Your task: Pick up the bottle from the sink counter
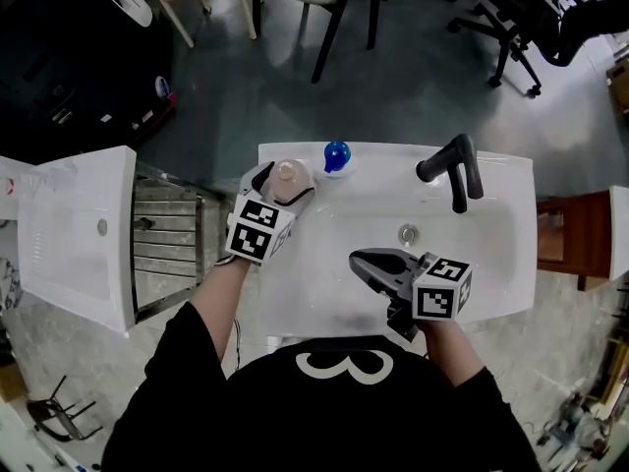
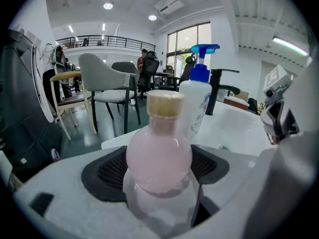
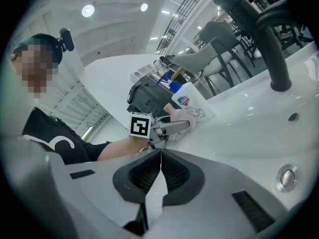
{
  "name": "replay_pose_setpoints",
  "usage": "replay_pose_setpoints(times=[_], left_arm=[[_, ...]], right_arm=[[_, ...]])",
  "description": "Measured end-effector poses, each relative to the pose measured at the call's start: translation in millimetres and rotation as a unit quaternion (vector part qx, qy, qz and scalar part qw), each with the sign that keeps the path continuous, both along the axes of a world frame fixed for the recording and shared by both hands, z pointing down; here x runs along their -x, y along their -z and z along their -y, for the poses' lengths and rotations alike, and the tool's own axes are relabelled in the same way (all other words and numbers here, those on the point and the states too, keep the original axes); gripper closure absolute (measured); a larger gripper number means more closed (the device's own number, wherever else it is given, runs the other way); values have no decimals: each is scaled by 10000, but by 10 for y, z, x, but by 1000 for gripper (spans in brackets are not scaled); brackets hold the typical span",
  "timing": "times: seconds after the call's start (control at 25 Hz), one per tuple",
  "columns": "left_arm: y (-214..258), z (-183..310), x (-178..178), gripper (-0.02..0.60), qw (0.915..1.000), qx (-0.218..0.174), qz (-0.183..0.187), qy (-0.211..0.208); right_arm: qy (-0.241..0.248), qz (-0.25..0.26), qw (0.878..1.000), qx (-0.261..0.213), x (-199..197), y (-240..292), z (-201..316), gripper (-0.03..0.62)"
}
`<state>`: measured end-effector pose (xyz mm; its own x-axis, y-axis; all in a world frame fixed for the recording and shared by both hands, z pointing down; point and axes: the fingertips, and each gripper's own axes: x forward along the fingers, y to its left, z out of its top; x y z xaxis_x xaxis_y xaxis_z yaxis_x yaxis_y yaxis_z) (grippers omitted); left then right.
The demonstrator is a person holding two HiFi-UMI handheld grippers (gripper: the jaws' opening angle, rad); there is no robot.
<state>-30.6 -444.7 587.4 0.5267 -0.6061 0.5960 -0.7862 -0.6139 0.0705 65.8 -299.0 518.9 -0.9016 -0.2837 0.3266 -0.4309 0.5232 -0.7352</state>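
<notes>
Bottle (image 1: 287,177) left of pump dispenser (image 1: 337,154) — faucet (image 1: 452,168) further right

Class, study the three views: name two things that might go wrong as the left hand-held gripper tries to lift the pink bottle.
1. The pink bottle has a round, smooth belly, and it sits between the wide jaws of the left hand-held gripper. Closing on that curve may squeeze it out.
2. The blue-topped pump bottle stands close beside it at the back edge of the counter. A careless swing might topple it.
</notes>
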Motion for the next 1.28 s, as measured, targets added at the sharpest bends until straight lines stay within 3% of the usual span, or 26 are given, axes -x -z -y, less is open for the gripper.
replay_pose_setpoints(times=[0.16,0.36,1.28], left_arm=[[-42,8,-11,194,10000,36,-4,-58],[-137,13,-19,185,9992,176,251,-240],[-126,14,-6,181,9992,155,271,-235]], right_arm=[[-57,-6,10000,41,-37,-34,3,581],[-101,-28,9999,65,-74,-76,14,580],[-172,6,9998,115,-85,-109,-21,580]])
